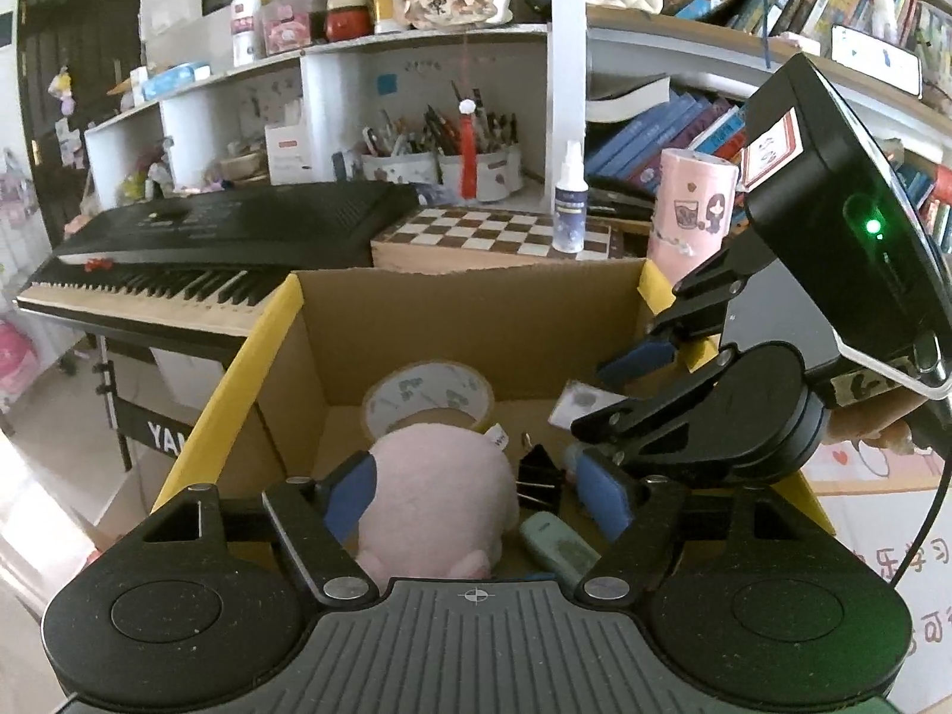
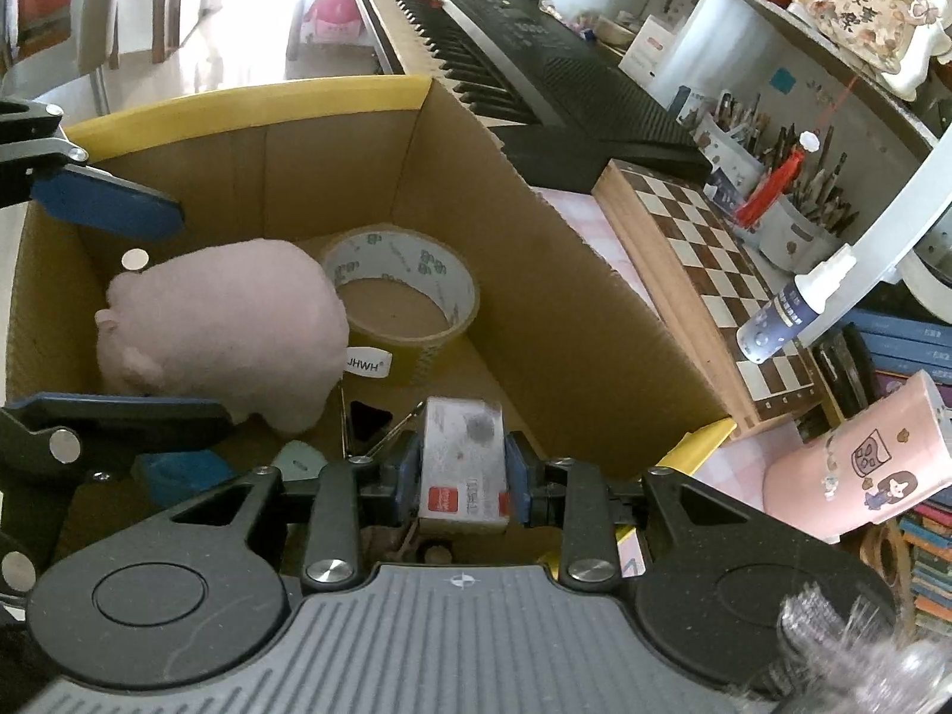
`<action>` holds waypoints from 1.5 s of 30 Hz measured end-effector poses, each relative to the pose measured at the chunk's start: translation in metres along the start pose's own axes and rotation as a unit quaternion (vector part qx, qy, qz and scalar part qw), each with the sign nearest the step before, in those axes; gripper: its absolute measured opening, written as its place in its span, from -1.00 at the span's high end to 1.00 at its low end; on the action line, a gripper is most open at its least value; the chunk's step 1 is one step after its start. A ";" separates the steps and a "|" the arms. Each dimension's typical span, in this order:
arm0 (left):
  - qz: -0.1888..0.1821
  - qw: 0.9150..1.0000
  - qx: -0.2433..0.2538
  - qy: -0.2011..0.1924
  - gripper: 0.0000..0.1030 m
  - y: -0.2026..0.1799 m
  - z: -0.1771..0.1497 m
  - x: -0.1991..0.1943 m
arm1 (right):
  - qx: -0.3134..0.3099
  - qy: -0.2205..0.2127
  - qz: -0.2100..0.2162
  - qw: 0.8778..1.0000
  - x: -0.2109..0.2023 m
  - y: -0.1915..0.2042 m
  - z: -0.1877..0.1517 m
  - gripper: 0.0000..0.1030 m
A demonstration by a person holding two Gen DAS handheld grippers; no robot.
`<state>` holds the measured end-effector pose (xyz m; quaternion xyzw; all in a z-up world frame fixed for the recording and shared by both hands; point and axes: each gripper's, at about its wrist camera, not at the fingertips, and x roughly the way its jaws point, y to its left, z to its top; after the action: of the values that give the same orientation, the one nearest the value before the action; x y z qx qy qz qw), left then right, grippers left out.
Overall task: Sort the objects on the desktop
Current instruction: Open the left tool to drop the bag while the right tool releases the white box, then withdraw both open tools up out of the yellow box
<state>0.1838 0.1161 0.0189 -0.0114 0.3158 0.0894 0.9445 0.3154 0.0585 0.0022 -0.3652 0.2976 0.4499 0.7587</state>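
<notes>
A pink plush pig (image 1: pixel 437 497) (image 2: pixel 226 327) lies in the open cardboard box (image 1: pixel 476 327) (image 2: pixel 333 178). My left gripper (image 1: pixel 476 494) (image 2: pixel 196 315) straddles the pig with its blue pads apart from it, open. Behind the pig sits a tape roll (image 1: pixel 428 398) (image 2: pixel 404 297). A black binder clip (image 1: pixel 538 476) (image 2: pixel 369 422) and a teal item (image 1: pixel 553 541) (image 2: pixel 297 461) lie on the box floor to the right of the pig in the left wrist view. My right gripper (image 2: pixel 464 464) (image 1: pixel 589 401) is shut on a small white box with a red label (image 2: pixel 464 458) (image 1: pixel 580 401), held over the box's right side.
A black keyboard (image 1: pixel 208 226) (image 2: pixel 523 41) stands behind the box, a chessboard (image 1: pixel 506 232) (image 2: pixel 714 273) beside it. A spray bottle (image 1: pixel 570 202) (image 2: pixel 785 309) stands on the board, and a pink cup (image 1: pixel 690 208) (image 2: pixel 857 464) next to it. Shelves with pen holders and books fill the back.
</notes>
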 end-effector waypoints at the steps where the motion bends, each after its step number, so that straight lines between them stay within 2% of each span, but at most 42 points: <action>1: 0.001 1.000 0.000 -0.001 -0.49 0.000 0.000 -0.001 | 0.001 0.000 0.000 1.000 0.000 0.000 0.000 0.44; 9: 0.008 1.000 -0.013 -0.020 -0.50 0.007 -0.006 -0.016 | 0.018 -0.015 -0.023 0.999 -0.010 0.003 0.001 0.43; 20: -0.005 0.999 -0.011 -0.048 -0.50 0.016 -0.013 -0.043 | 0.101 -0.071 -0.084 0.989 -0.069 0.015 -0.009 0.40; 24: -0.010 0.998 -0.003 -0.056 -0.51 0.015 -0.019 -0.055 | 0.147 -0.097 -0.110 0.978 -0.098 0.023 -0.022 0.37; 26: -0.012 0.998 0.000 -0.059 -0.60 0.015 -0.023 -0.061 | 0.173 -0.109 -0.125 0.971 -0.112 0.028 -0.031 0.33; 28: -0.017 0.998 0.003 -0.063 -0.61 0.014 -0.028 -0.068 | 0.195 -0.116 -0.138 0.964 -0.124 0.035 -0.041 0.33; 37: -0.037 0.998 0.016 -0.058 -0.62 0.015 -0.055 -0.098 | 0.275 -0.106 -0.185 0.938 -0.157 0.068 -0.085 0.32; 45: -0.036 0.998 0.023 -0.052 -0.63 0.017 -0.080 -0.119 | 0.341 -0.107 -0.214 0.909 -0.180 0.113 -0.118 0.25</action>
<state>0.0396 0.1071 0.0271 0.0040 0.2675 0.0487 0.9623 0.1235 -0.0855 0.0443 -0.0888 0.2645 0.1847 0.9424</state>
